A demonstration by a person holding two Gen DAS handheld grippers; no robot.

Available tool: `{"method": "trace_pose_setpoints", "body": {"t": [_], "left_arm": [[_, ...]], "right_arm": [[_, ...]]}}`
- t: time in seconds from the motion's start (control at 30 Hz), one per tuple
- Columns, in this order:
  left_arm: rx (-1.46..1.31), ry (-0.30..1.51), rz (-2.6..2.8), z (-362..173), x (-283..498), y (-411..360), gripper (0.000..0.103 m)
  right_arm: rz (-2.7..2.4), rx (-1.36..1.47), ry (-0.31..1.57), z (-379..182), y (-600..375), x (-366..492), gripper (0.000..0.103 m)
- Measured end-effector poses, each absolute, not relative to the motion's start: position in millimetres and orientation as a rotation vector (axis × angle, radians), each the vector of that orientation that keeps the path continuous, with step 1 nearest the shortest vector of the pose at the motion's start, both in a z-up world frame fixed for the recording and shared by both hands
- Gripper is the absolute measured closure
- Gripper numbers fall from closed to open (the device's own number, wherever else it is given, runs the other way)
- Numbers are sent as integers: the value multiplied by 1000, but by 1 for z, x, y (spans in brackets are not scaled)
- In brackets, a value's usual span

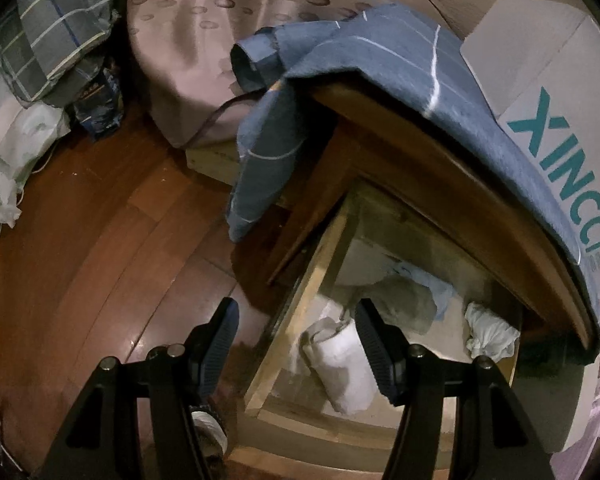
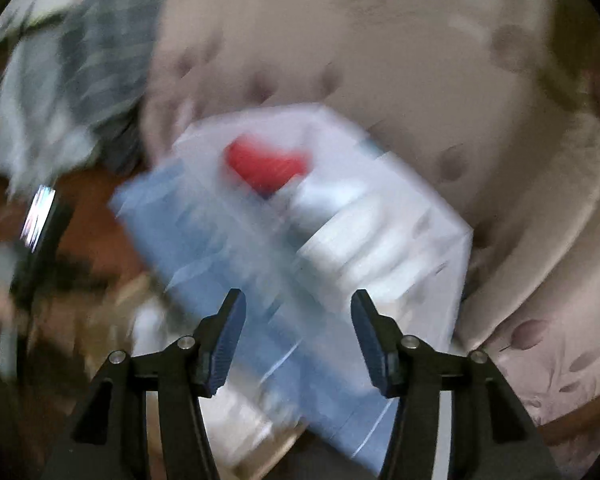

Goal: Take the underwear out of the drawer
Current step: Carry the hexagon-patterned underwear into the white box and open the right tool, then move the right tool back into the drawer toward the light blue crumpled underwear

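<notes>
**Ana:** Left wrist view looks down into the open pale wooden drawer of a brown wooden nightstand. Where is the underwear?

**Ben:** Inside the drawer. A rolled white cloth piece lies nearest, a greyish crumpled garment sits behind it with a light blue piece just beyond, and a white crumpled wad rests to the right.

**Ana:** And the left tool?

**Ben:** Spread, nothing between its fingers; it hangs over the drawer's left edge, above the reddish wooden floor.

**Ana:** What covers the nightstand?

**Ben:** A blue checked cloth, with a white cardboard box printed in teal letters on top. Behind stands a bed with a beige spotted sheet.

**Ana:** The right wrist view?

**Ben:** Heavily blurred. The right tool is spread and empty, above the blue cloth and a white box with a red patch; I cannot tell more.
</notes>
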State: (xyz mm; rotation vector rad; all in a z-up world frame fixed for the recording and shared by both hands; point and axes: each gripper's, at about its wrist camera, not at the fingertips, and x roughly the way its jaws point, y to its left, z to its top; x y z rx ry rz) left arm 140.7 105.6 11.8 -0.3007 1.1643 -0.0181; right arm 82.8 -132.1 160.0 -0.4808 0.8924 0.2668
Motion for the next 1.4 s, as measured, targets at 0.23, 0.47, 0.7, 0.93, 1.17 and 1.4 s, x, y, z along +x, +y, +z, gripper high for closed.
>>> {"method": "trace_pose_setpoints", "body": {"t": [0.23, 0.47, 0.7, 0.93, 1.17, 1.4], "left_arm": [[-312, 1189, -25, 9, 139, 107, 41], [-336, 1210, -15, 4, 142, 109, 41], [-340, 1212, -29, 4, 142, 110, 41], [-334, 1239, -36, -1, 143, 108, 41], [-317, 1241, -45, -2, 143, 103, 41], [-292, 1255, -62, -6, 142, 96, 41]], "right_arm": [[323, -633, 1161, 37, -114, 67, 58], [264, -822, 1287, -56, -120, 89, 64], [233, -1107, 1285, -108, -119, 93, 64], [212, -1318, 1270, -142, -117, 92, 61], [197, -1425, 1274, -158, -125, 96, 51], [226, -1467, 1312, -173, -129, 100, 42]]}}
